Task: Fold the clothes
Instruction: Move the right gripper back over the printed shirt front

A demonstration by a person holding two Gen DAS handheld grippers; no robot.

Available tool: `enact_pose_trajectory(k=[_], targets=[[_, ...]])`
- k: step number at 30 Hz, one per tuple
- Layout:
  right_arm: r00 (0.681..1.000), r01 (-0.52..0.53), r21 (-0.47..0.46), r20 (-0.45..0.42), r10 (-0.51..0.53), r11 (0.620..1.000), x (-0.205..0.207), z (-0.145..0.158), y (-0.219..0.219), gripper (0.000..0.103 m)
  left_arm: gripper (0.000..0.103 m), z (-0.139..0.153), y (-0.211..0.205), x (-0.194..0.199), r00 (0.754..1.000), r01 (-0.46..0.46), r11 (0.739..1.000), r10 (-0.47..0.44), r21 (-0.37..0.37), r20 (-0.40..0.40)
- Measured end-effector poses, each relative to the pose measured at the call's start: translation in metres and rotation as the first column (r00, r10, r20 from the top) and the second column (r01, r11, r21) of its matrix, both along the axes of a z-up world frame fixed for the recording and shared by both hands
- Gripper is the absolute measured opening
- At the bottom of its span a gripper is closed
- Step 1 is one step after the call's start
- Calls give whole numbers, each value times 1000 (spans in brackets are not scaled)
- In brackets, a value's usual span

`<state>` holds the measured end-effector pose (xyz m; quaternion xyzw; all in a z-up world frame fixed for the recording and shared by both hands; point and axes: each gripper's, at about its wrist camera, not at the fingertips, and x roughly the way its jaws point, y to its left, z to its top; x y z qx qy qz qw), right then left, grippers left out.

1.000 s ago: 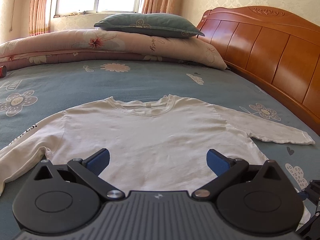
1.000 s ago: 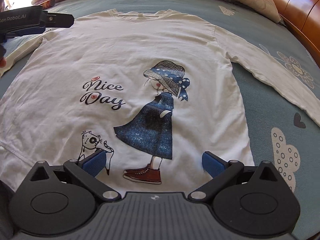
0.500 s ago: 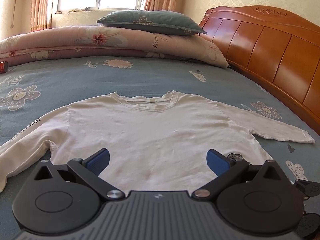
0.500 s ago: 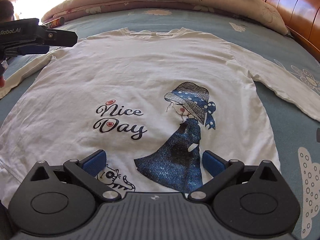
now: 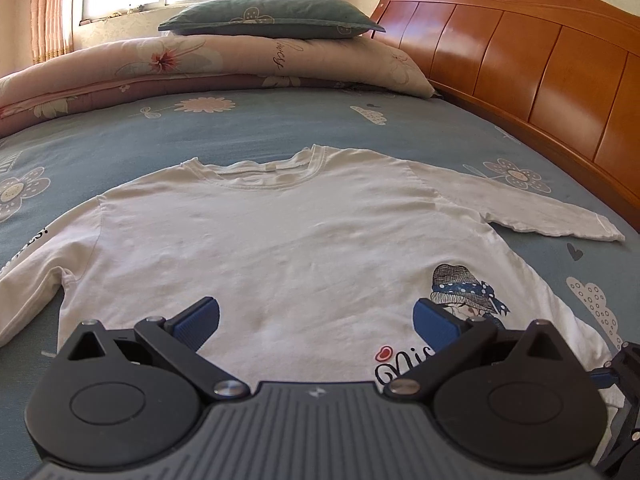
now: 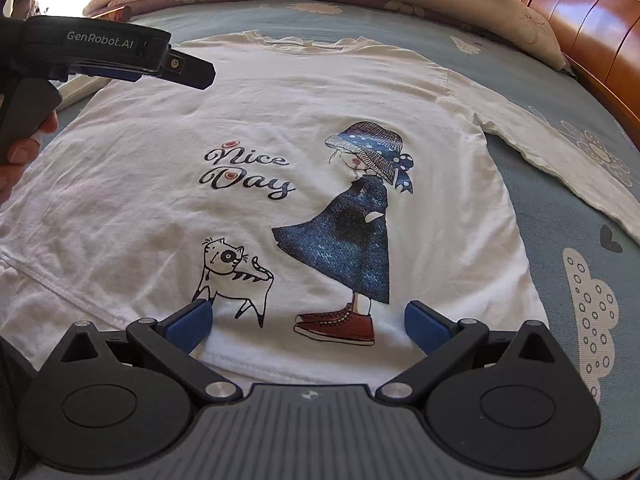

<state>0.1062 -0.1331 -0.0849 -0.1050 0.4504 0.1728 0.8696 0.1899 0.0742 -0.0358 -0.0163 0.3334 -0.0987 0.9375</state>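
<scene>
Shirt (image 6: 280,128), white and long-sleeved, is lying spread flat, print side up, on the blue flowered bedsheet (image 5: 248,128), collar pointing toward the pillow (image 5: 272,20) and the rolled quilt (image 5: 200,60), wooden headboard (image 5: 540,72) off to my right. I'm hovering my right gripper (image 6: 308,320) over the bottom hem, tongs spread wide and pinching nothing. My left gripper (image 5: 316,314) is hanging over the chest area, tongs likewise spread and empty; in the right view it is showing side-on, so there I cannot tell the gap. I'm judging the shirt to be thin, soft knit: light, limp, likely to sag and wrinkle when lifted, so I'm planning to pinch it at a sleeve cuff (image 5: 608,234) or at the hem corners. I'm reading "Nice Day" (image 6: 248,172) beside the girl-and-cat print, and "GenRobot.AI" (image 6: 100,38) on the left gripper's side.
</scene>
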Motion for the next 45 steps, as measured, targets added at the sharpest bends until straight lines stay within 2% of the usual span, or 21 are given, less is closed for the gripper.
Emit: enact_pose_trajectory(k=[3, 5, 9, 12, 15, 20, 23, 27, 35, 38, 41, 45], targets=[[999, 1, 13, -39, 0, 1000, -16, 2, -5, 103, 102, 4, 2, -1, 1000, -1, 1000, 1, -14, 8], [999, -39, -4, -24, 39, 999, -27, 4, -3, 103, 102, 4, 3, -3, 1000, -5, 1000, 5, -19, 10], [995, -65, 18, 72, 64, 998, -26, 12, 10, 103, 102, 2, 2, -5, 1000, 0, 1000, 0, -9, 4], [992, -74, 29, 108, 70, 997, -16, 6, 20, 103, 102, -3, 0, -5, 1000, 3, 1000, -3, 4, -9], [995, -15, 42, 100, 11, 999, -8, -5, 23, 103, 102, -13, -5, -2, 999, 4, 1000, -3, 13, -43], [989, -3, 64, 150, -7, 998, -16, -10, 20, 103, 102, -27, -15, 5, 994, 40, 999, -39, 1, -98], [989, 9, 62, 145, -18, 998, -16, -9, 21, 103, 102, -40, -19, 14, 986, 37, 999, -39, -19, -163], [989, 6, 64, 144, -16, 998, -15, -10, 20, 103, 103, -46, -29, 14, 988, 48, 998, -40, 47, -151], [972, -48, 100, 232, 24, 994, -29, -16, 11, 103, 103, -51, -34, 18, 995, 28, 998, -21, 65, -101], [974, -66, 103, 224, 41, 993, -28, -13, 9, 103, 103, -54, -32, 17, 997, 29, 998, -25, 53, -74], [984, -81, 148, 172, 55, 986, -23, -1, 5, 103, 103, -57, -31, 14, 999, 22, 999, -21, 42, -40], [982, -114, 287, 179, 64, 951, -12, 28, -4, 103, 103, -61, -34, 10, 1000, 12, 998, -12, 57, 1]])
